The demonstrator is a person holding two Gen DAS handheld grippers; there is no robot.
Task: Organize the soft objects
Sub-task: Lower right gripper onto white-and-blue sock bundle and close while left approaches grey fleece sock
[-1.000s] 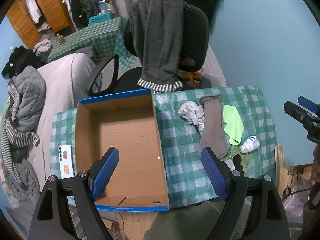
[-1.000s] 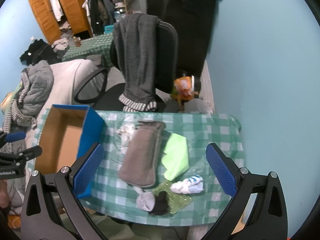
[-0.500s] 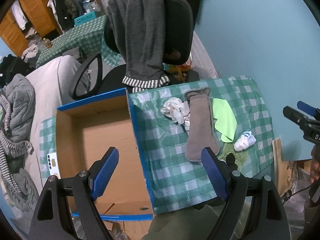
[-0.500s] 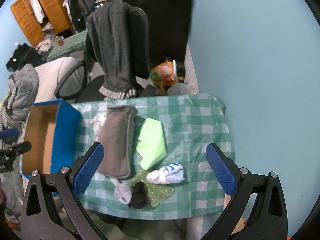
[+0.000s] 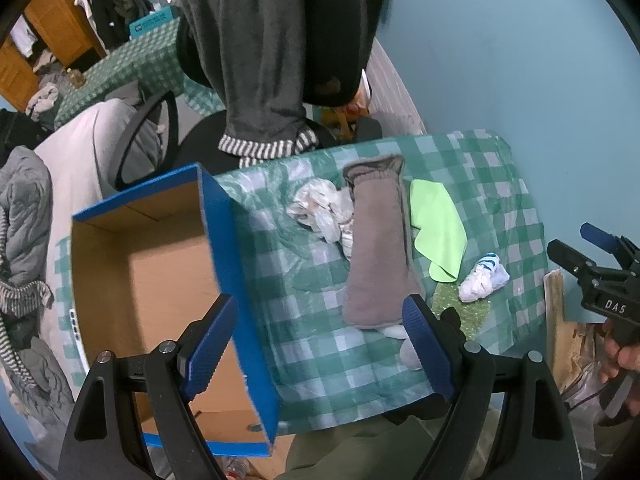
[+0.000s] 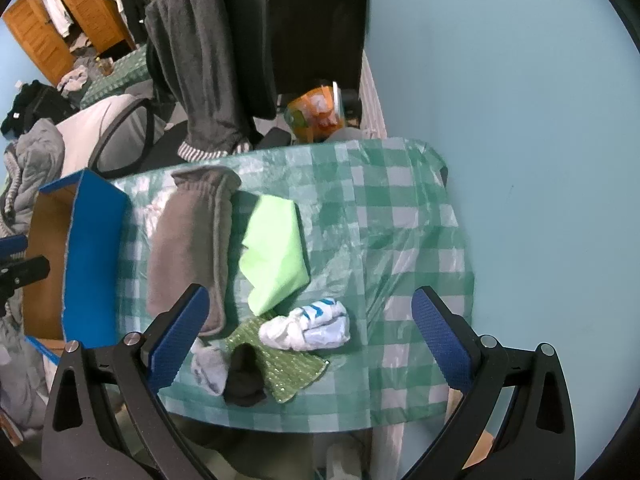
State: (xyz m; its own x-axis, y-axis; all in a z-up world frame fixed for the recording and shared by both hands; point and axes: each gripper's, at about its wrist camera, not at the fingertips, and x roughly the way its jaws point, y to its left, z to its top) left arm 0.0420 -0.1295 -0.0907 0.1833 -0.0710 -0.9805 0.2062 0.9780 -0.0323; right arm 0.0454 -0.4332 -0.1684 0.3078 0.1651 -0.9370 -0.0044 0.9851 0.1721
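Blue pads spread wide on both tongs, nothing gripped, and you have swung right from the box toward the pile.

Over the last second your left tongs (image 5: 320, 344) have drifted off the empty cardboard box (image 5: 160, 280), and your right tongs (image 6: 308, 336) have closed in on the white-and-blue sock ball (image 6: 308, 326); the grey pouch (image 6: 192, 240), green cloth (image 6: 276, 252) and dark sock (image 6: 244, 378) all lie on the desk (image 6: 400, 216) beside the box, so I judge sorting hasn't started.
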